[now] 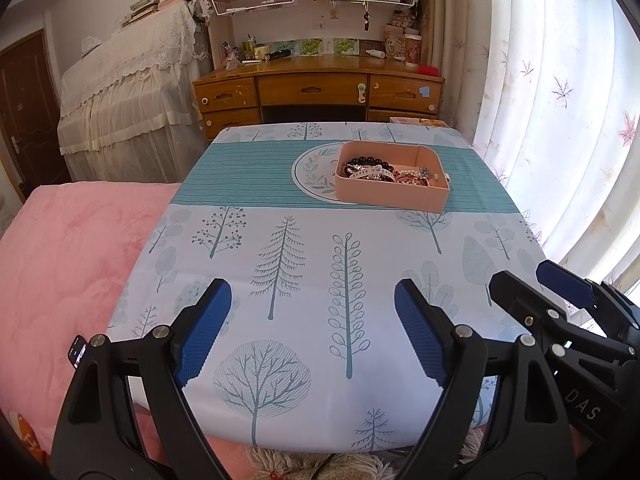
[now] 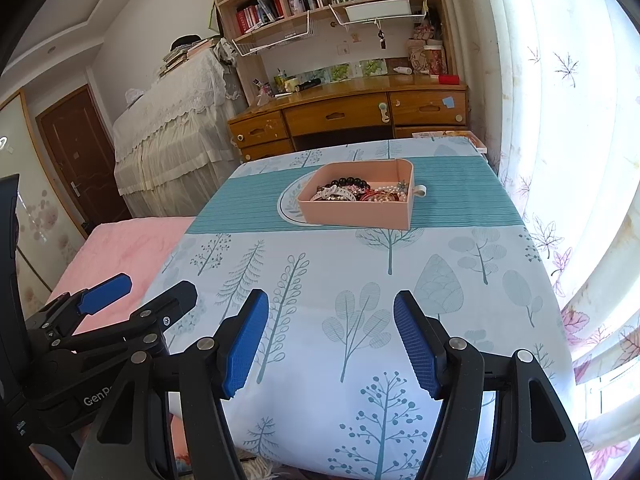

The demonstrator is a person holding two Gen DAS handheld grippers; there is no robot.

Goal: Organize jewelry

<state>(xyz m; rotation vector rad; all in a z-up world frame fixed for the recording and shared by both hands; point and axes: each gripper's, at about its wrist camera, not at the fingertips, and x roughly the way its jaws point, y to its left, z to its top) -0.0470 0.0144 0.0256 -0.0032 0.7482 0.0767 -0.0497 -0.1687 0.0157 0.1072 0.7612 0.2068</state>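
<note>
A pink tray (image 1: 392,196) (image 2: 356,212) stands on the far half of the table, on the teal striped band of the cloth. In it lies a tangle of jewelry (image 1: 384,172) (image 2: 360,193): a black bead bracelet, white pearls, a white strap and red pieces. My left gripper (image 1: 312,300) hangs open over the near edge of the table, nothing between its blue pads. My right gripper (image 2: 331,312) is open too, just to its right, and also holds nothing. Each gripper shows at the side of the other's view: the right gripper (image 1: 536,280), the left gripper (image 2: 152,286).
The table (image 1: 280,248) wears a white cloth printed with trees. A pink quilt (image 1: 68,264) lies to its left, a curtain (image 1: 560,100) hangs at the right. Behind stand a wooden desk (image 1: 320,88) with bookshelves and a lace-covered cabinet (image 1: 132,92).
</note>
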